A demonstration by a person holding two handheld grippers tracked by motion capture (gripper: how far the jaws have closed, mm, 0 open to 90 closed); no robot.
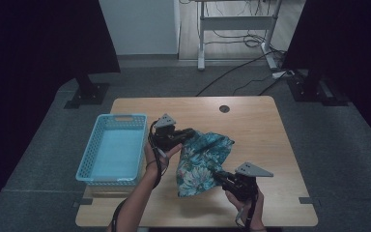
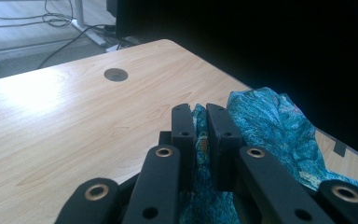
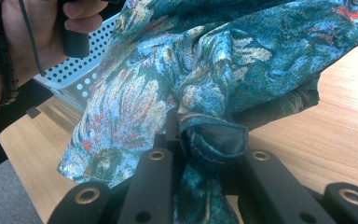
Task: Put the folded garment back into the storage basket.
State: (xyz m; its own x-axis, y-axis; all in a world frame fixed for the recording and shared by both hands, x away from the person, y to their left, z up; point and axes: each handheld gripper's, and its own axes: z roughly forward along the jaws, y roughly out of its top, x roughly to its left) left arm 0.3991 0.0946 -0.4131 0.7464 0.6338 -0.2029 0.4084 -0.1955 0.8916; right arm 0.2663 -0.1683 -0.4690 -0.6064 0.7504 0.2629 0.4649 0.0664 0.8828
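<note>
The cloth (image 1: 200,162) was a soft woven piece printed in teal, pale blue and white with small red flecks, in a leafy, feathery pattern. It hung bunched between the two grippers, lifted near the middle of the surface (image 1: 261,125), its lower edge drooping toward the wood. A rolled hem of the cloth (image 3: 214,137) bulged where the right gripper (image 1: 224,178) had it, jaws closed tight on the fold. The left gripper (image 1: 189,133) pinched another edge of the cloth (image 2: 200,135) between its black jaws, closed on it too. A hand (image 1: 162,153) held that gripper from below.

Just left of the cloth stood a light blue plastic basket (image 1: 88,154), rectangular, its walls dotted with round holes. The surface was pale wood-grain with rounded corners and a round cable hole (image 1: 224,108). Beyond lay grey floor, loose cables (image 1: 241,72) and dark curtains.
</note>
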